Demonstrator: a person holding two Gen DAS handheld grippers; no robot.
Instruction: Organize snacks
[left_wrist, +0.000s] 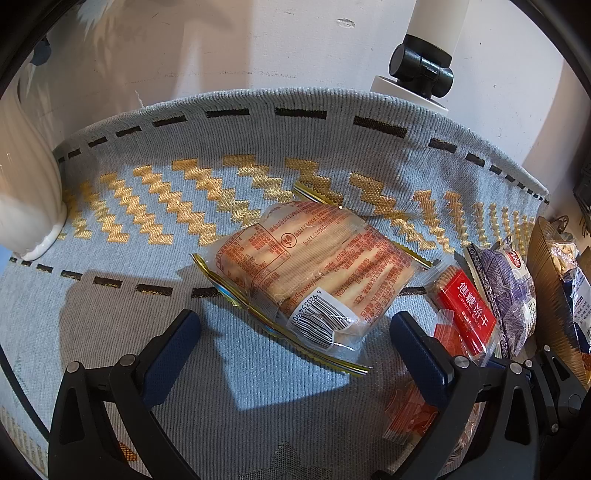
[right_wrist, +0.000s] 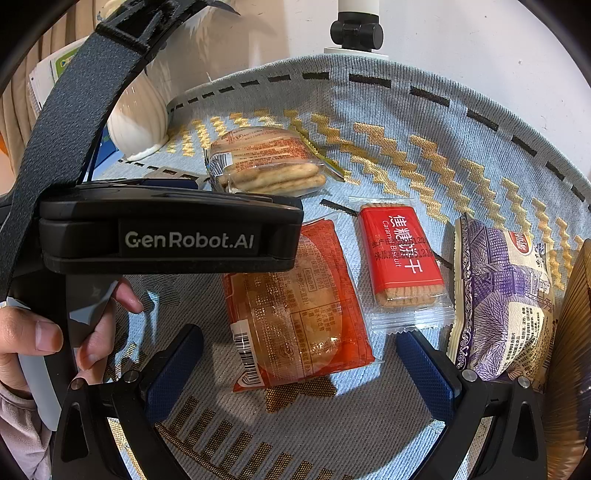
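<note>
Your snacks are mostly still loose on the cloth-covered bench (right_wrist: 369, 417), so you are early in the job as far as these views show. Both tongs are released and hold nothing: the left tongs (left_wrist: 295, 332) hover with the cracker pack (left_wrist: 314, 273) lying just ahead at 12 o'clock, its near end between the spread fingers but not pinched; the right tongs (right_wrist: 299, 354) hang over the orange pack (right_wrist: 295, 306), which lies between the open fingers at 12 o'clock. In the right view the red biscuit bar (right_wrist: 400, 254) sits at 1 o'clock of the orange pack, just beside it, and the purple chip bag (right_wrist: 506, 295) lies at 3 o'clock, near a ribbed brown basket (right_wrist: 570, 332) at the frame edge. In the left view that basket (left_wrist: 550, 295) seems to hold at least one packet (left_wrist: 570, 273) already, though you cannot tell how many. A white vase (right_wrist: 136, 118) stands at 10 o'clock, clear of the snacks. Judging by this, four packs remain to be gathered, and the chip bag looks nearest its likely home.
</note>
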